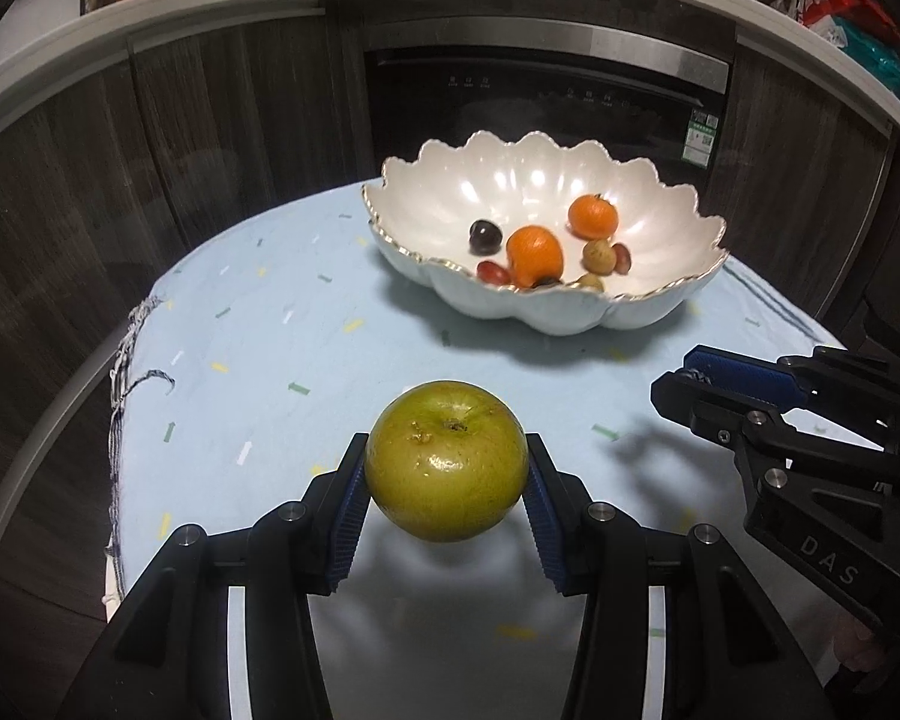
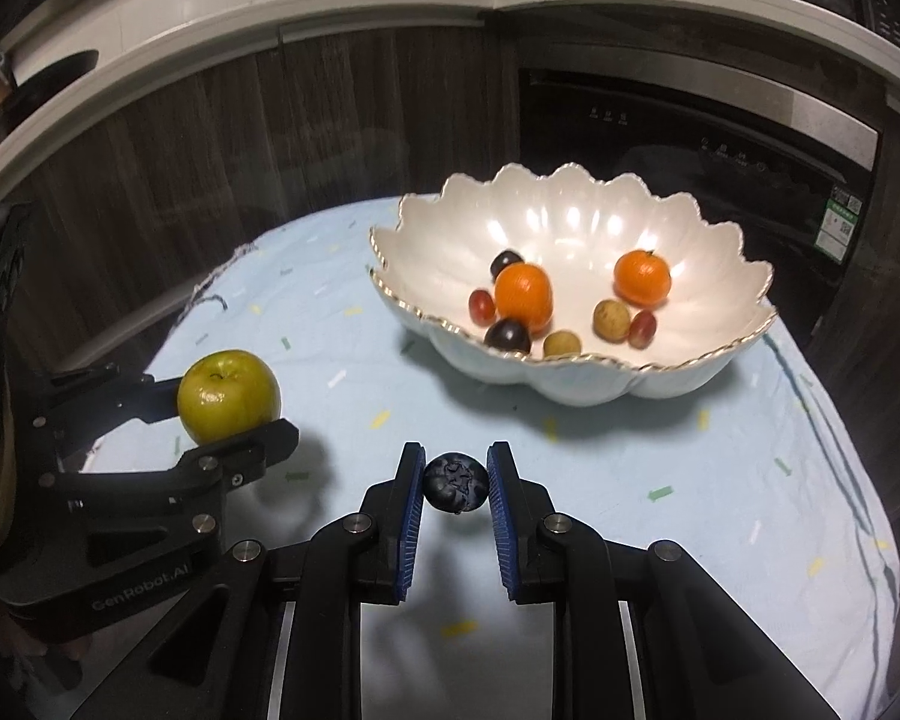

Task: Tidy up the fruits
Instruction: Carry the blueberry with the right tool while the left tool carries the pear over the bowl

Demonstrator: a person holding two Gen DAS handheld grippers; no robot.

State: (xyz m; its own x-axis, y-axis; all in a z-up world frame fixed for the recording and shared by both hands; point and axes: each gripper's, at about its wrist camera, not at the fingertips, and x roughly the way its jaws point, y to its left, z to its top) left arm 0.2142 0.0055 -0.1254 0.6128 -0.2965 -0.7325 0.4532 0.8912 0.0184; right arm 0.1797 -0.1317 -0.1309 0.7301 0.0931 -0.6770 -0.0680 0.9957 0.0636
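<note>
Green apple (image 1: 445, 461) is clamped between the left gripper (image 1: 447, 468) pads, lifted off the cloth, shadow visible beneath it. Right gripper (image 2: 456, 483) is clamped on a blueberry (image 2: 456, 482), dark and wrinkled at the crown, also held above the table. Both loads sit short of the bowl (image 2: 714, 360), apple to the left and blueberry nearer centre.

Bowl is a white scalloped dish with gilt rim, resting on the light blue tablecloth (image 2: 720, 480). Already inside: two oranges (image 2: 523, 294), two dark plums or grapes, two red grapes, two small tan fruits, possibly longans; motion blur makes that call soft.

Step in hand, as I read it: transport phase, both fruits picked, neither deposited. Most of the sort looks done, since I see no other loose fruit on the cloth.

Next move needs: carry each gripper over the near rim, clear the raised scallops, lower into a bare patch of the bowl floor, then spread the jaws. Apple is heavy and round, so release low or it rolls into the small fruit. Blueberry is soft; grip should not tighten. Stagger the two arms to avoid a clash over the bowl.

Hidden: near inner wall of bowl is cut off by its rim. In the left view the right gripper's tips are side-on, load not visible there. Table edges fall outside both frames.
</note>
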